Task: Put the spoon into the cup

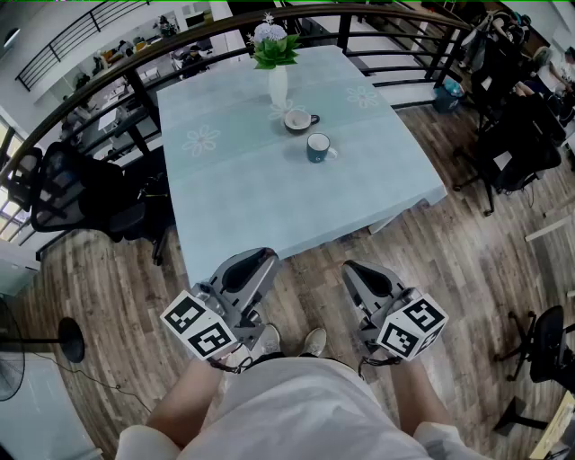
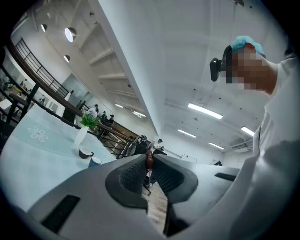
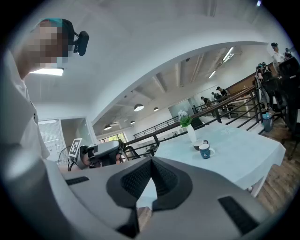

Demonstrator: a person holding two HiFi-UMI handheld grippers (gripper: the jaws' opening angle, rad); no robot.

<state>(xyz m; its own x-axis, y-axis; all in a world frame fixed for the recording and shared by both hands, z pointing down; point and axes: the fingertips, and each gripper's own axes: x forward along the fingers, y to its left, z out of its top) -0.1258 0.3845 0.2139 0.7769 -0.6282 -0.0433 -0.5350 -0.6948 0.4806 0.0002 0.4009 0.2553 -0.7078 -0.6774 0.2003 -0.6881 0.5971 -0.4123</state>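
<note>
On the light-blue table (image 1: 269, 202) a blue cup (image 1: 317, 147) stands near the middle, with a dark cup (image 1: 299, 120) just behind it. The two cups also show small in the left gripper view, the blue cup (image 2: 95, 161) and the dark cup (image 2: 86, 152), and again as a blue cup (image 3: 204, 150) in the right gripper view. I cannot make out a spoon in any view. My left gripper (image 1: 260, 260) (image 2: 149, 158) and right gripper (image 1: 353, 269) (image 3: 151, 160) hang low by the person's waist, short of the table's near edge. Both are shut, jaw tips touching, with nothing between them.
A white vase (image 1: 278, 85) with flowers stands behind the cups. Black office chairs sit left (image 1: 63, 189) and right (image 1: 512, 153) of the table, and a dark railing (image 1: 395, 13) curves behind it. A fan base (image 1: 58, 341) stands on the wooden floor at the left.
</note>
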